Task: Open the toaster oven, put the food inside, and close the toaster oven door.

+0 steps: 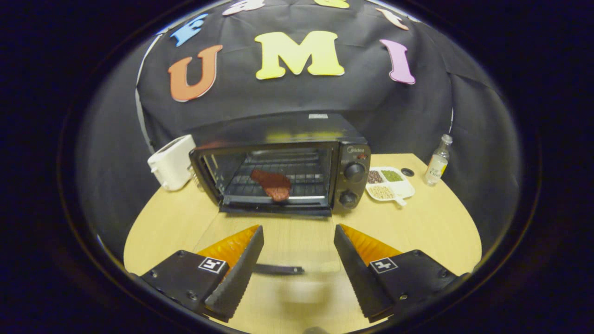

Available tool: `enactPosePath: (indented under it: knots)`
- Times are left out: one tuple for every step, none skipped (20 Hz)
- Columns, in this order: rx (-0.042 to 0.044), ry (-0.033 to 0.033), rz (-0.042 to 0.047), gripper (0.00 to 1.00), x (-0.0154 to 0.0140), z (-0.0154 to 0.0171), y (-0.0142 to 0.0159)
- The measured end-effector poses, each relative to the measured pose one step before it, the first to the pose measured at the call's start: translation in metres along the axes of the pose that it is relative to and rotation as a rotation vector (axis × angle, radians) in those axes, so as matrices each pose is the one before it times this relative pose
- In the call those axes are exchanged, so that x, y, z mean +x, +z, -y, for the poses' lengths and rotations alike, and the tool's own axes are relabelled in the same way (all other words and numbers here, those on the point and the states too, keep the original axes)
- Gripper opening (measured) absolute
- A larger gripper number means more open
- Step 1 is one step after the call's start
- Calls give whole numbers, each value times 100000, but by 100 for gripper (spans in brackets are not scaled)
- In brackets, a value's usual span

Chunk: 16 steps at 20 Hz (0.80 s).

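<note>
My hand-held gripper [298,234] wide open, empty, above glass door's handle [278,269]. Toaster oven [297,162] open ahead on worktop [417,222], food [273,184] on rack inside.

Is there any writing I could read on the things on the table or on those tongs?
None reads clearly.
Toaster oven: small brand mark above the knobs, too blurred.
Bottle: label too small.
Tongs, open, door handle between them: square black-and-white markers, no words.
</note>
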<state>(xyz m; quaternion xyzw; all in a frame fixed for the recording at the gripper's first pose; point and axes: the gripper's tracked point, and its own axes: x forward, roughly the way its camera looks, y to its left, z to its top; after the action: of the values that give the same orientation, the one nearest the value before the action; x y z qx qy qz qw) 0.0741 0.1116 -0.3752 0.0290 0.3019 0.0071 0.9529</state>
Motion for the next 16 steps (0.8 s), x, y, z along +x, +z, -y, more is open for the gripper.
enactPosePath:
  knots:
    - [-1011,531,-2406,97,-483,-15,-1417]
    - [-986,223,-2178,98,-432,-26,-1463]
    - [-702,816,-2014,97,-297,-192,-1312]
    - [-1035,786,-1889,98,-1376,-392,-2245]
    - [-1061,896,-1876,98,-44,-394,-1092]
    - [-1007,950,-1753,98,-44,-474,-1071]
    - [-679,366,-1439,98,144,-300,-944]
    - [-93,928,-1221,98,404,-387,-773]
    - [-241,685,-1497,98,476,-402,-652]
    - [-208,348,-1198,98,541,-332,-594]
    - [-170,502,-883,98,529,-295,-296]
    - [296,978,-38,98,616,-429,-97]
    - [837,414,-199,98,621,-222,59]
    - [-31,-54,-804,97,759,-97,-47]
    - [-132,-123,-11,98,586,-61,141]
    - [-307,-193,425,98,507,-11,465]
